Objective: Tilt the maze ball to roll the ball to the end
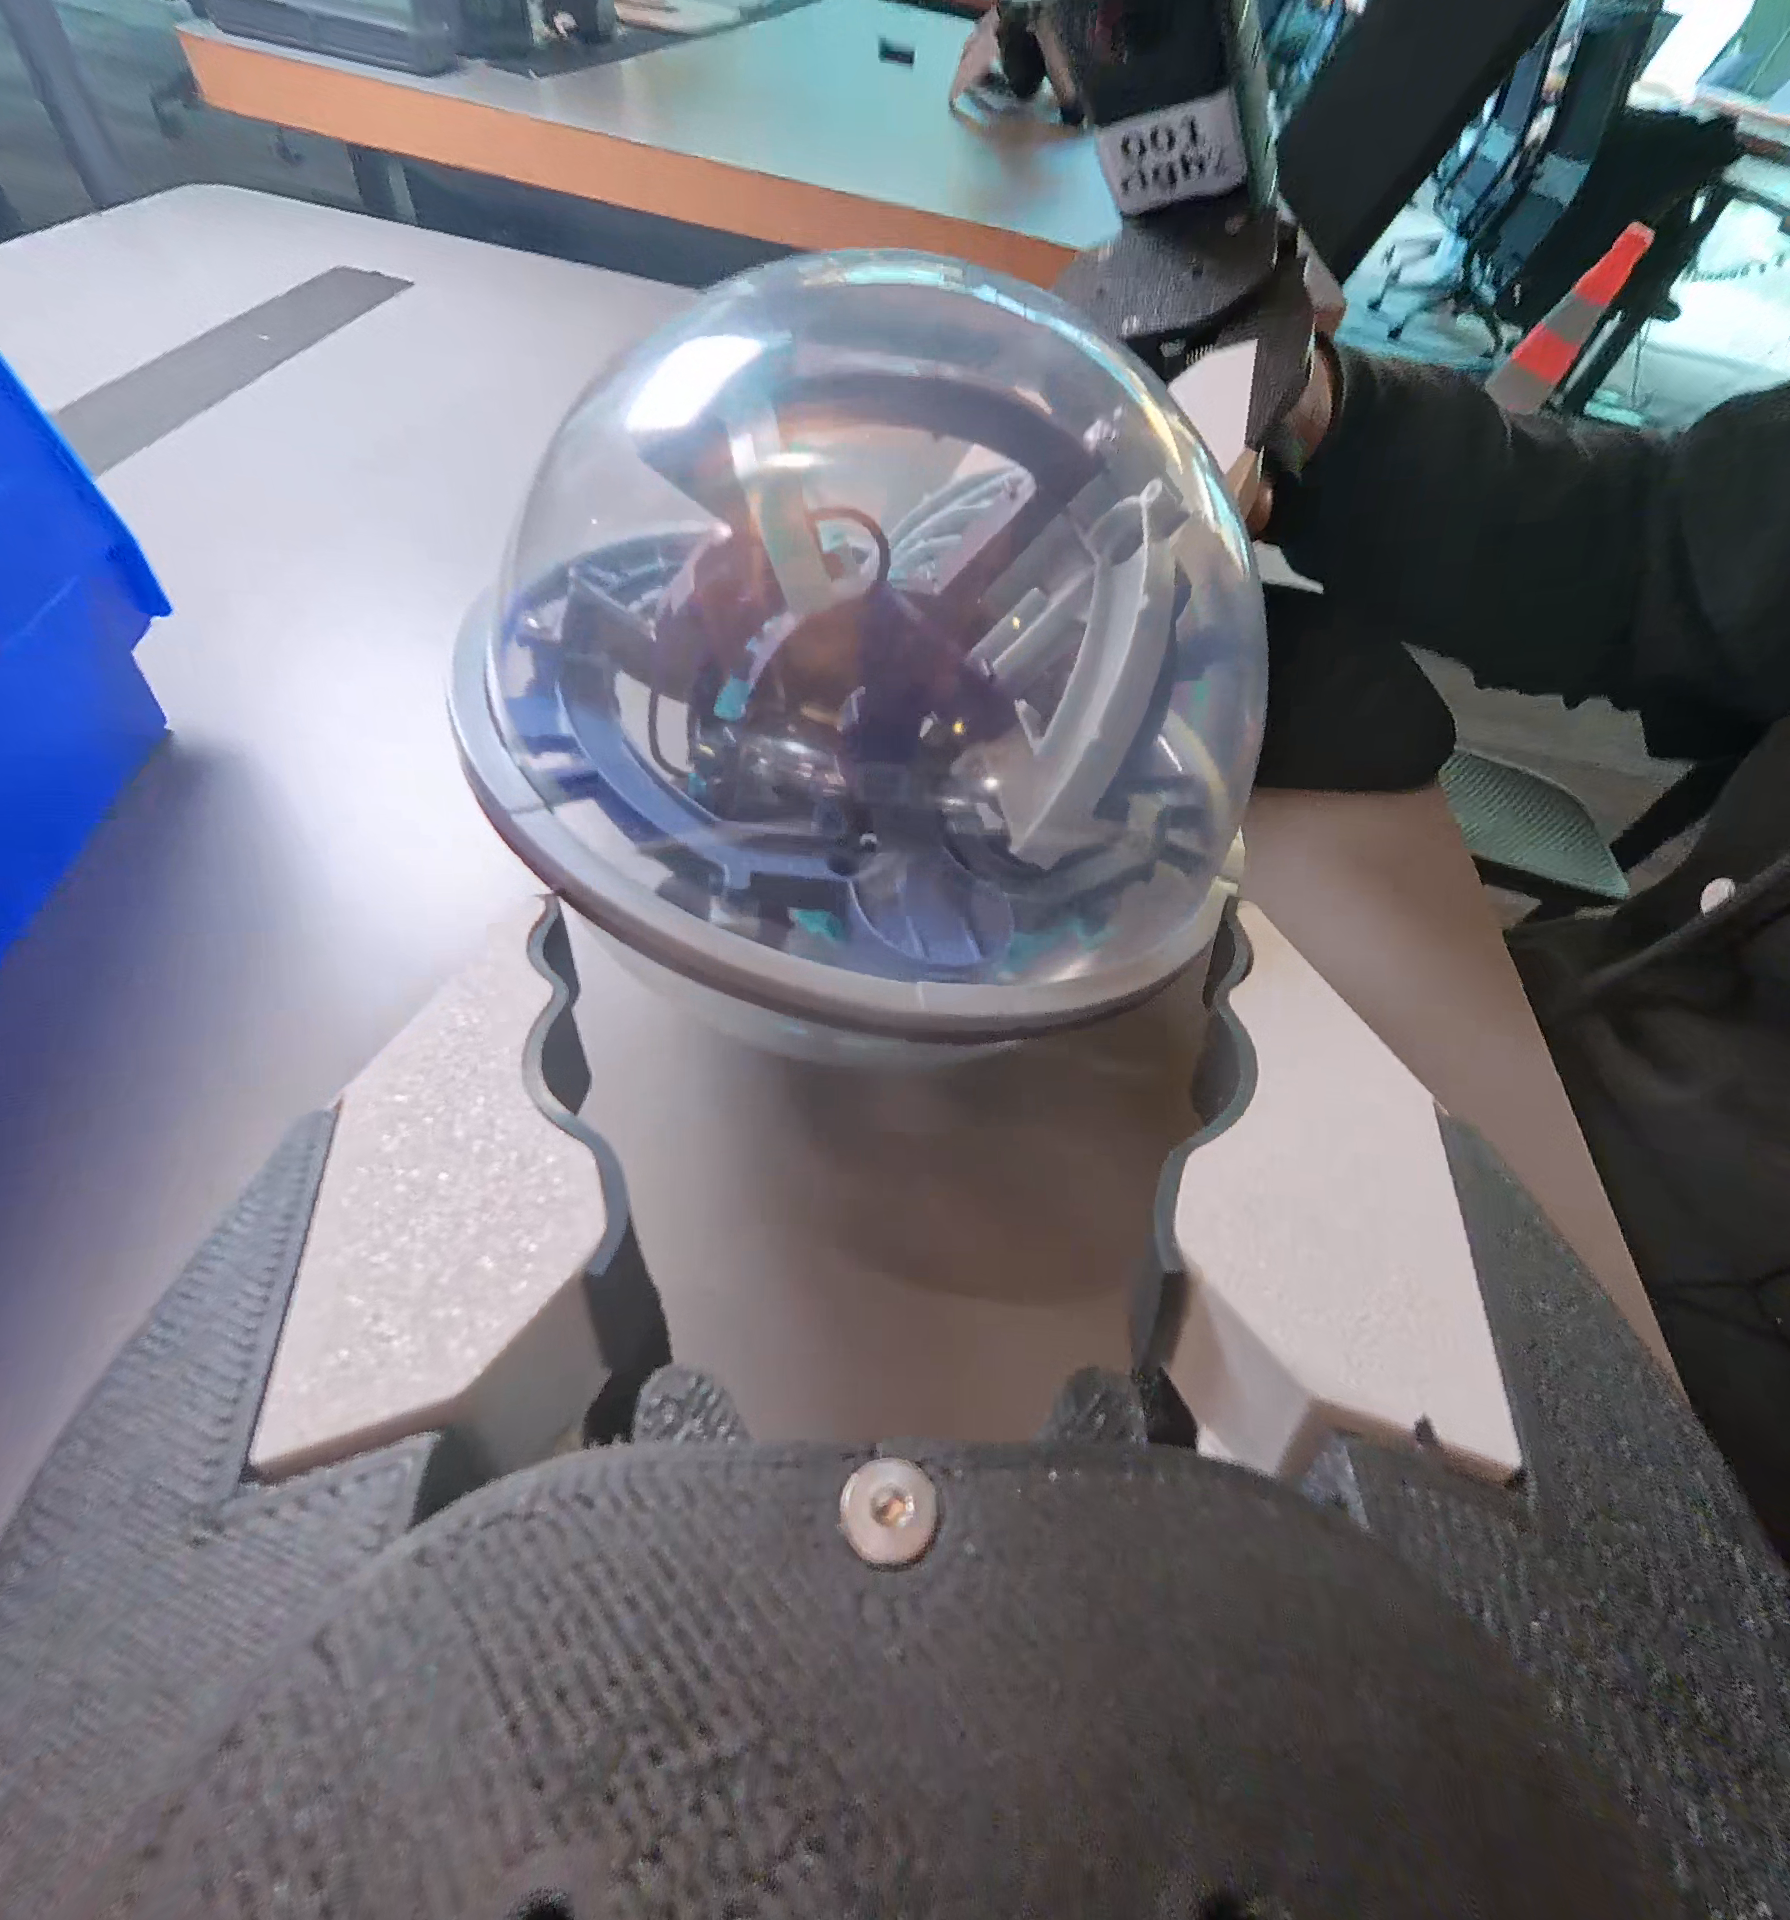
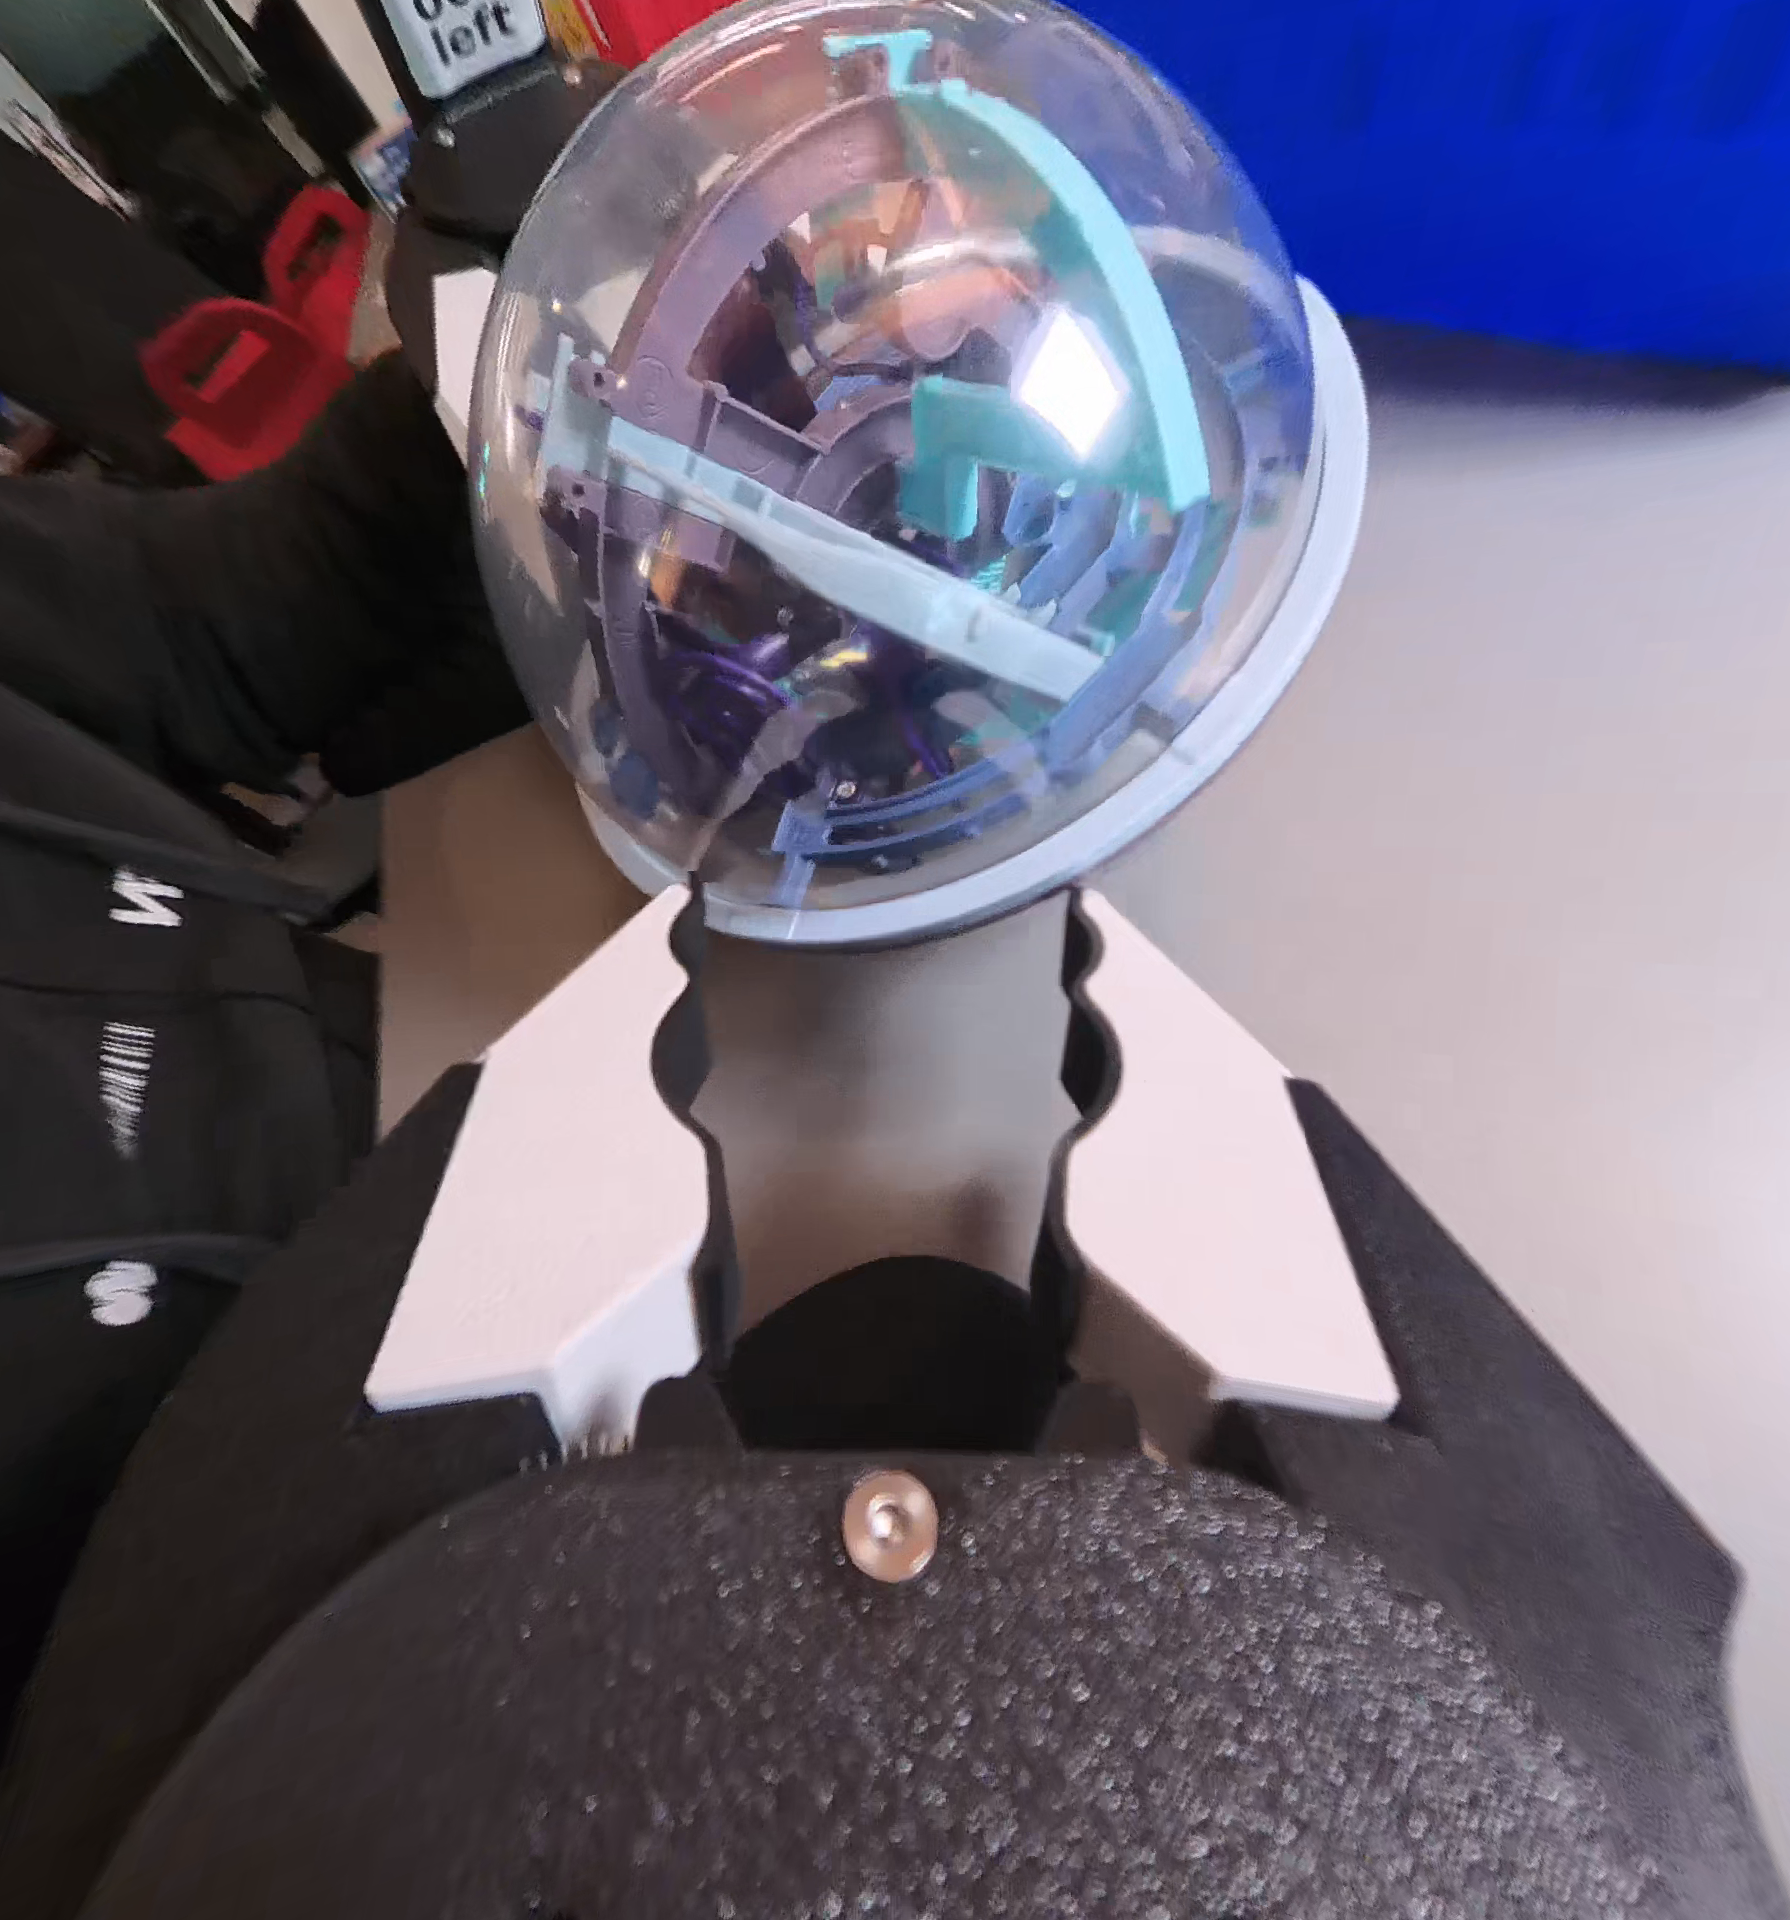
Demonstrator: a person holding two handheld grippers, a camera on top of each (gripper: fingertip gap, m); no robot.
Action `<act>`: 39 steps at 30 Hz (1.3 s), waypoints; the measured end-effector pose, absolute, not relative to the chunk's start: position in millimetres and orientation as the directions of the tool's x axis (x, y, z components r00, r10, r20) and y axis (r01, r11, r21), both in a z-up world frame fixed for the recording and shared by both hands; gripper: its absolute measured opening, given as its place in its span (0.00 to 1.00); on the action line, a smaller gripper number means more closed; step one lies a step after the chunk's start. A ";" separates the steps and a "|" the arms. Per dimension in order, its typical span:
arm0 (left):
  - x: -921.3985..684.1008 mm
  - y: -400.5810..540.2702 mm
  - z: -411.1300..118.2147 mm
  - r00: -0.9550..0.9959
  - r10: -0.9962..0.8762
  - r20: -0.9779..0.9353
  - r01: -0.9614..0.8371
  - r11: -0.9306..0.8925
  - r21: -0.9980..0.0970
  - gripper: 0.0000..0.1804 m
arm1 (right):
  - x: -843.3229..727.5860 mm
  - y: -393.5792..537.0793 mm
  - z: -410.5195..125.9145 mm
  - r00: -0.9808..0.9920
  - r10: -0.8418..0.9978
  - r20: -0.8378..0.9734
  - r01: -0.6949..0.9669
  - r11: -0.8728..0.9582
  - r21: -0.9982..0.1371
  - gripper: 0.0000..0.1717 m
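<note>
The maze ball point(image 1: 870, 623) is a clear sphere with a grey ring around its middle and blue, teal and purple tracks inside. It is tilted above the grey table point(image 1: 299, 623). My left gripper point(image 1: 886, 925) is shut on its pale lower half just under the ring, with both fingertips point(image 1: 548, 935) against it. In the right wrist view the maze ball point(image 2: 901, 468) leans to the right. My right gripper point(image 2: 883, 914) is shut on the ball's underside at the ring. A small shiny bead point(image 2: 845, 790) sits by a blue track low in the sphere. Each gripper shows behind the ball in the other's view.
A blue bin point(image 1: 29, 675) stands to the left of the ball and also shows in the right wrist view point(image 2: 1545, 156). A person's dark sleeve point(image 1: 1493, 582) reaches in from the right. An orange-edged table point(image 1: 662, 104) and an orange cone point(image 1: 1587, 312) lie beyond. Red objects point(image 2: 236, 364) lie farther off.
</note>
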State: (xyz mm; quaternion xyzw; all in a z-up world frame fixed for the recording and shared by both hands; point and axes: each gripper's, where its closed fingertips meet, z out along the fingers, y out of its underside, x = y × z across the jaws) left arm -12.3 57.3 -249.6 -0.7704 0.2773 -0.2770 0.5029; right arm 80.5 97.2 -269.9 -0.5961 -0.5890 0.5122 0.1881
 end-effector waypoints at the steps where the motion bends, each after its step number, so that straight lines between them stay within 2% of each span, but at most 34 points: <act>1: -15.8 59.2 -246.4 0.702 -0.695 0.156 -0.123 -0.333 -0.935 0.66 | 80.4 96.7 -269.3 -0.220 0.875 -0.431 0.515 -0.271 -0.813 0.33; 3: -19.6 63.4 -243.0 0.717 -0.678 0.162 -0.092 -0.322 -0.942 0.67 | 79.2 95.8 -268.4 -0.224 0.833 -0.507 0.523 -0.336 -0.783 0.26; 7: -20.4 67.4 -248.1 0.744 -0.652 0.143 -0.105 -0.325 -0.940 0.69 | 76.1 99.9 -266.1 -0.217 0.780 -0.587 0.521 -0.416 -0.745 0.20; 11: -28.6 69.8 -259.1 0.771 -0.608 0.191 -0.096 -0.407 -0.908 0.64 | 72.5 116.3 -251.2 -0.193 0.735 -0.650 0.460 -0.518 -0.721 0.10; 12: -29.5 69.4 -261.1 0.770 -0.603 0.206 -0.090 -0.423 -0.902 0.62 | 71.9 120.1 -249.0 -0.186 0.732 -0.655 0.452 -0.528 -0.719 0.09; 15: -35.8 71.8 -260.0 0.786 -0.587 0.197 -0.087 -0.419 -0.904 0.67 | 69.5 127.8 -245.8 -0.167 0.748 -0.642 0.436 -0.528 -0.729 0.08; 20: -33.2 81.3 -220.5 0.775 -0.629 0.060 -0.079 -0.191 -0.978 0.76 | 63.3 131.7 -241.0 -0.159 0.758 -0.632 0.410 -0.532 -0.741 0.06; 22: -24.7 84.1 -225.6 0.749 -0.662 0.034 -0.130 -0.197 -0.972 0.77 | 59.1 134.3 -239.0 -0.151 0.763 -0.629 0.398 -0.536 -0.745 0.06; 24: -20.3 86.2 -231.0 0.732 -0.675 0.096 -0.096 -0.242 -0.966 0.76 | 54.9 138.0 -237.1 -0.139 0.786 -0.602 0.375 -0.521 -0.767 0.06; 27: -27.4 89.6 -231.8 0.733 -0.658 0.172 -0.016 -0.270 -0.963 0.75 | 53.8 129.9 -230.2 -0.205 0.814 -0.544 0.336 -0.463 -0.820 0.17; 31: -35.7 92.5 -232.7 0.723 -0.640 0.259 0.067 -0.309 -0.949 0.75 | 52.4 122.6 -240.9 -0.204 0.900 -0.385 0.326 -0.309 -0.894 0.54; 33: -38.0 93.6 -233.3 0.713 -0.637 0.294 0.099 -0.324 -0.941 0.75 | 49.4 117.8 -247.2 -0.197 0.944 -0.265 0.336 -0.189 -0.923 0.64; 36: -38.6 95.6 -235.1 0.686 -0.632 0.359 0.149 -0.361 -0.920 0.75 | 38.9 113.5 -253.4 -0.175 0.980 -0.090 0.358 -0.021 -0.933 0.69; 39: -36.2 97.3 -237.2 0.667 -0.629 0.399 0.174 -0.389 -0.904 0.75 | 28.0 111.7 -253.7 -0.160 0.987 0.018 0.361 0.076 -0.930 0.68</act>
